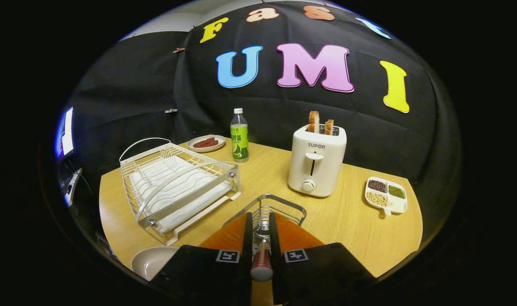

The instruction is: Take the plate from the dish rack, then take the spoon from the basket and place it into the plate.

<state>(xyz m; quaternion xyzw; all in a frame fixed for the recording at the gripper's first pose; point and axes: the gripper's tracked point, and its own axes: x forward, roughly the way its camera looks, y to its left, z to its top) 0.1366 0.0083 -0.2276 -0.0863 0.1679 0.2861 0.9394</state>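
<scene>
My gripper point(259, 222) is shut on the spoon point(262, 260). Its reddish handle with a pale end lies between the two fingers and points back toward the camera. The spoon's metal part reaches forward to the near rim of the small wire basket point(284, 209), which stands just ahead of the fingertips. Whether the spoon's tip is still inside the basket is hidden by the fingers. The white plate point(150, 260) lies flat on the wooden table point(352, 221), left of the fingers and in front of the white wire dish rack point(177, 182).
A white toaster point(317, 163) with two bread slices stands beyond the basket. Right of it sits a divided dish of beans point(386, 194). A green bottle point(239, 136) and a small plate of sausages point(206, 143) are at the back, behind the rack.
</scene>
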